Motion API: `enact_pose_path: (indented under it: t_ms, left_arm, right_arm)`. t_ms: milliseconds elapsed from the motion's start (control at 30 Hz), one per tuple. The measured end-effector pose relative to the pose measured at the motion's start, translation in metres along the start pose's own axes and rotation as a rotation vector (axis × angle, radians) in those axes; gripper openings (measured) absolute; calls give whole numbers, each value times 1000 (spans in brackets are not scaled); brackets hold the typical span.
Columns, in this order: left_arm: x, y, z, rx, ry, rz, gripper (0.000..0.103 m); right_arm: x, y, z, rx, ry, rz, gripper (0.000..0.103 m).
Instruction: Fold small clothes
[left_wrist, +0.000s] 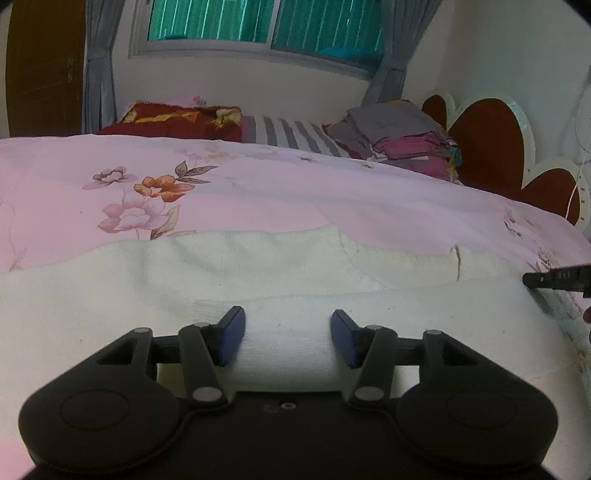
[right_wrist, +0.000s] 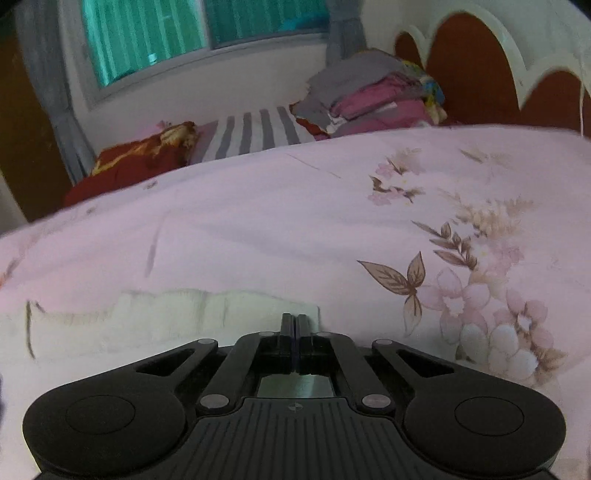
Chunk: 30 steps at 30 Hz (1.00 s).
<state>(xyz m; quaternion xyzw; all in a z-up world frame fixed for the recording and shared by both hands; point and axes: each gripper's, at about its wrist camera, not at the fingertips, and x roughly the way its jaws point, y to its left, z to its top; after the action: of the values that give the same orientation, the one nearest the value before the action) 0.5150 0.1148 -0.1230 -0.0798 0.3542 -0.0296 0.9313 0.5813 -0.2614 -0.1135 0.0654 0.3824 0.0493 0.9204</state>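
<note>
A white knitted garment (left_wrist: 258, 266) lies spread flat on a pink floral bedcover (left_wrist: 295, 192), in the near part of the bed. In the left wrist view it fills the foreground from the left edge almost to the right, with a folded layer lying across its near part.

The left gripper (left_wrist: 288, 334) stands over this garment with its jaws partly apart. The blue pads (left_wrist: 232, 334) have white fabric showing in the gap between them, but they do not press on it; nothing is held.

The right gripper (right_wrist: 294, 325) has its jaws fully together, the two fingers meeting with no gap. Its tips sit at the right end of the garment (right_wrist: 166, 317), at the far right corner. Whether any fabric is pinched between the fingers cannot be told from this view, which is blurred. In the left wrist view a dark tip of this gripper (left_wrist: 557, 277) shows at the right edge, at the garment's right border.

At the far side of the bed lie a red patterned pillow (left_wrist: 173, 120), a grey-and-white striped sheet (left_wrist: 288, 134), and a stack of folded clothes (left_wrist: 402, 138) to the right, beside a red and white headboard (left_wrist: 487, 136). A window (left_wrist: 258, 22) with grey curtains (left_wrist: 98, 62) is on the far wall.
</note>
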Motion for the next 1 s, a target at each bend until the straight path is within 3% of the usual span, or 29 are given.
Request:
enact_pose_path:
  t_ms: [133, 300, 467, 533, 567, 633, 800, 833, 867, 900, 933, 1000]
  left_arm:
    - [-9, -10, 5, -21, -33, -38, 52]
    - [-2, -24, -9, -5, 20, -29, 52]
    - [-36, -25, -16, -21, -47, -1, 54]
    - [-31, -24, -21, -21, 3, -14, 55]
    - [-24, -22, -26, -36, 32, -13, 54]
    - [-26, -20, -31, -36, 10, -25, 55]
    - [-40, -8, -35, -59, 4, -27, 57]
    - [-45, -5, -38, -65, 1, -20, 61]
    - [-48, -2, -40, -70, 4, -3, 75]
    - [-53, 2, -44, -74, 0, 12, 77]
    - [-56, 5, -45, -76, -4, 7, 76]
    - [-64, 12, -50, -78, -6, 7, 76]
  right_arm:
    - [-14, 10, 1, -43, -11, 10, 0]
    - [-35, 14, -27, -28, 45, 8, 0]
    - [-81, 20, -58, -133, -5, -66, 0]
    - [-100, 23, -70, -159, -33, -28, 0]
    - [-102, 24, -75, -152, -25, -3, 0]
    - [-93, 26, -88, -154, 36, 0, 0]
    - [-101, 30, -85, -118, 21, -4, 0]
    - [-104, 31, -85, -114, 12, -7, 11]
    - [-107, 32, -87, -109, 6, -16, 35]
    - [-108, 32, -90, -108, 6, -26, 86]
    - [-113, 33, -93, -114, -9, -25, 88]
    - [-123, 36, -99, -121, -32, 1, 73]
